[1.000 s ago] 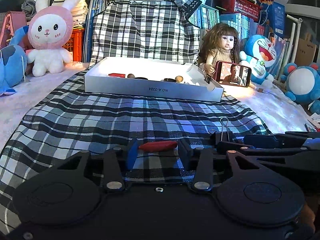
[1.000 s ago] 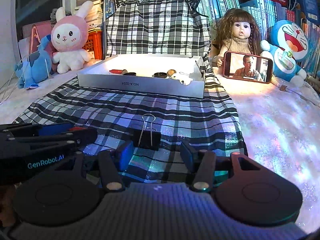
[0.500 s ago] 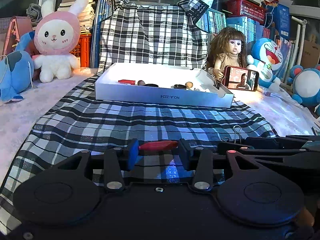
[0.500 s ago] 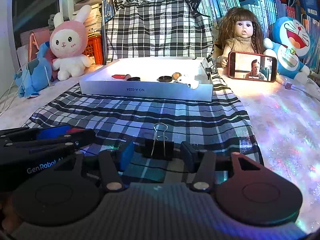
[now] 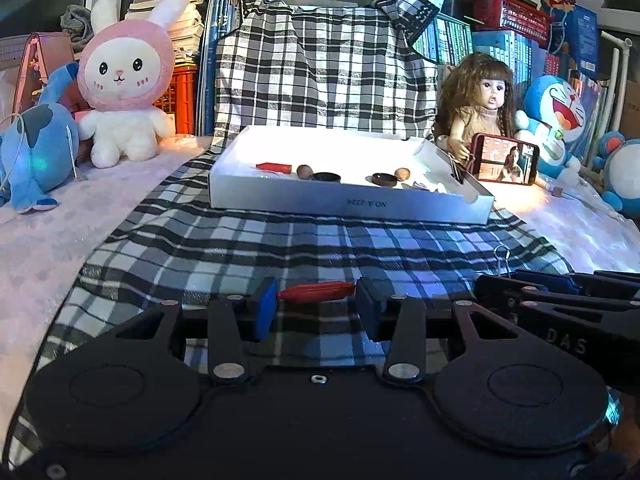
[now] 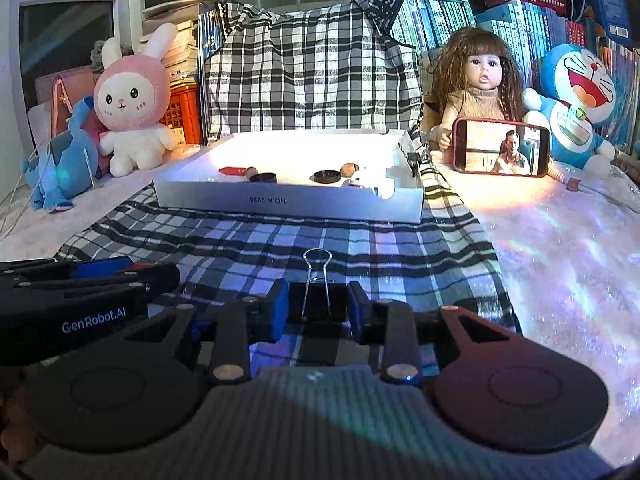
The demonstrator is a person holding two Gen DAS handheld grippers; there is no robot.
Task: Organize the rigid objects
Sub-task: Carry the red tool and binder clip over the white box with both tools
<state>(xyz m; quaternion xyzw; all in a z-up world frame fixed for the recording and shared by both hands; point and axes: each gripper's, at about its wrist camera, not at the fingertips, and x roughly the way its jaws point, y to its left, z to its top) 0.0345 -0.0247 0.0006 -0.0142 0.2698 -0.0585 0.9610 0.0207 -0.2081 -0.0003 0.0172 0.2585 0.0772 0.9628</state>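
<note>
Left gripper clamped on red stick, held crosswise above plaid cloth, near side of white box. Right gripper closing, black binder clip between pads (wire handles upright), same side of box.

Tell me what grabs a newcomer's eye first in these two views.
The lit white box glows mid-scene on the plaid cloth, small items inside. Behind it sit a pink bunny at left and a doll at right, with a phone playing video. Up close, the left tongs hold a red piece, and the right tongs are closing around a binder clip.
</note>
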